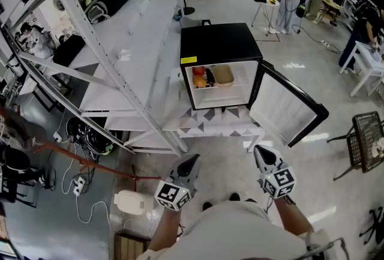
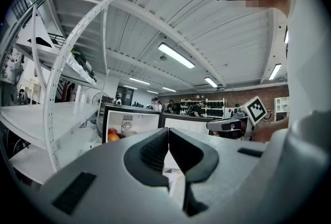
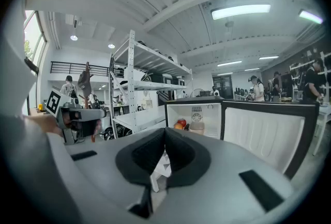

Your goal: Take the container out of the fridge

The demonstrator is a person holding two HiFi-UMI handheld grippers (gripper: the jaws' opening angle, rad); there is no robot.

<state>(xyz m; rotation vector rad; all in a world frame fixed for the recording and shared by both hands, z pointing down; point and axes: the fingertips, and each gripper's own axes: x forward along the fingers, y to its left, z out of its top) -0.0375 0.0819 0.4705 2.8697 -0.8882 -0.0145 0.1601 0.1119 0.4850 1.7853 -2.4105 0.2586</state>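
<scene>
With the left gripper (image 1: pixel 191 163) and right gripper (image 1: pixel 260 152) both pressed together and empty, a reach for the container (image 1: pixel 223 75) on the far fridge (image 1: pixel 219 42) shelf could only push it, or knock the fruit (image 1: pixel 199 76) just to its left.

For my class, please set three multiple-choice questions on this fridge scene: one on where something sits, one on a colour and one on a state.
1. Where is the container in the fridge?
A. Inside, right of the fruit in the head view
B. In the door rack
C. On top of the fridge

2. What colour is the fridge's outer shell?
A. White
B. Black
C. Red

3. How does the fridge door stand?
A. Shut
B. Open, swung out to the right
C. Off its hinges, flat on the floor

Answers:
1 A: the tan container sits inside, next to the red and orange fruit.
2 B: the top and frame are black.
3 B: the door's white inner side is showing.
</scene>
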